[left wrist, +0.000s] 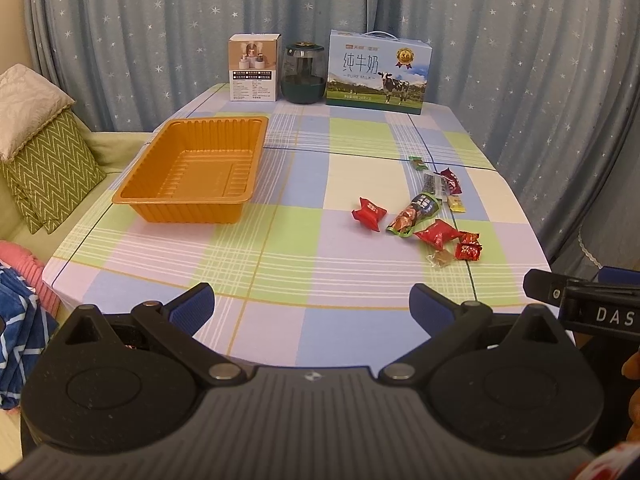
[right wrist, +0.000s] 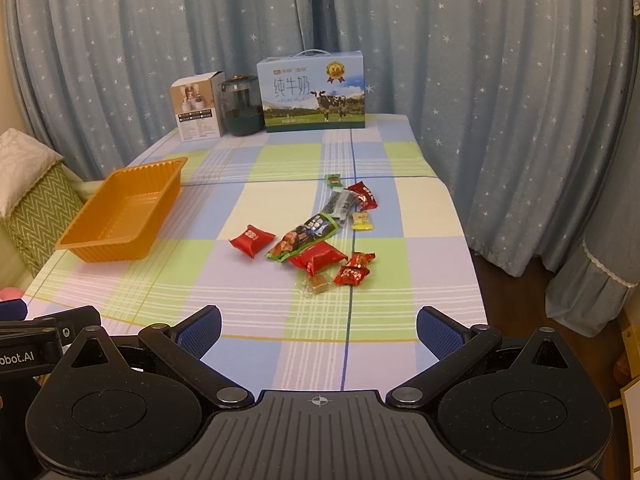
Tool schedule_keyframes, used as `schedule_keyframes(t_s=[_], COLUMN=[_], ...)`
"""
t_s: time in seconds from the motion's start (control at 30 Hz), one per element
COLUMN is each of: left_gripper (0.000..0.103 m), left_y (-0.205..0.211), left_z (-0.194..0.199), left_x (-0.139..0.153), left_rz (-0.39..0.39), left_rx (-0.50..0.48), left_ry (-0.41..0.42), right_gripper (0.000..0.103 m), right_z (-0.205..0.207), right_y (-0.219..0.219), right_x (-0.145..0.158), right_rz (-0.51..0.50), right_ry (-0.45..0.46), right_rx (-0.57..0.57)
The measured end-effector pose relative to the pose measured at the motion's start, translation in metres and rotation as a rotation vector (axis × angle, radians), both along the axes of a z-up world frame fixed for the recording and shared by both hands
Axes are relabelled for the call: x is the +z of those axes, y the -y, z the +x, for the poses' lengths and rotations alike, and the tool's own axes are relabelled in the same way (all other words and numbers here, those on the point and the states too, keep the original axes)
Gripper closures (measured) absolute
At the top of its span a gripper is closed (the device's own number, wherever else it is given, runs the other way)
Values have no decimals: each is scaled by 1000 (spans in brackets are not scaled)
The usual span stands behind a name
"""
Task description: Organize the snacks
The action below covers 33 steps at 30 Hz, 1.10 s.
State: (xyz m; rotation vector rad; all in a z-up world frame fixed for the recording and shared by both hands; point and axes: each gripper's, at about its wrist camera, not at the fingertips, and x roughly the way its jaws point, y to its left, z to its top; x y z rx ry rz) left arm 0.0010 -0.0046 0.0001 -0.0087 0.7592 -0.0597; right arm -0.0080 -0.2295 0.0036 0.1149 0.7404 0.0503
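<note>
We're at the start, nothing picked yet. Left gripper (left wrist: 312, 300) and right gripper (right wrist: 319, 326) both gape wide, holding nothing, low in frame over the near edge of the checked table (right wrist: 400, 220). Orange tray (left wrist: 192, 172) sits empty, centre-left in the left view. Snacks (right wrist: 316, 236) lie scattered mid-frame in the right view, well apart from the tray: red packets, one long green pouch, small candies. Next we'd likely reach for the nearest packet, probably the lone red one (right wrist: 251, 240).
</note>
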Motion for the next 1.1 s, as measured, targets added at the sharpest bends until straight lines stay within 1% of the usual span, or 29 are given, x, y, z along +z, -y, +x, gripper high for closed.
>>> schedule_keyframes(t_s=[0.8,0.97,1.1], left_gripper=[0,0,0], left_y=[0,-2,-3], left_z=[-2,3,20], left_x=[-1,-2,-6], left_rz=[-9,-17,-17], left_rx=[1,-6,-16], left_ry=[-1,1,5], right_gripper=[0,0,0], right_z=[0,-2,8], right_y=[0,3,17], right_x=[-2,-7,-14], right_rz=[6,16,22], right_ry=[0,33,56], right_rx=[-2,-26,-61])
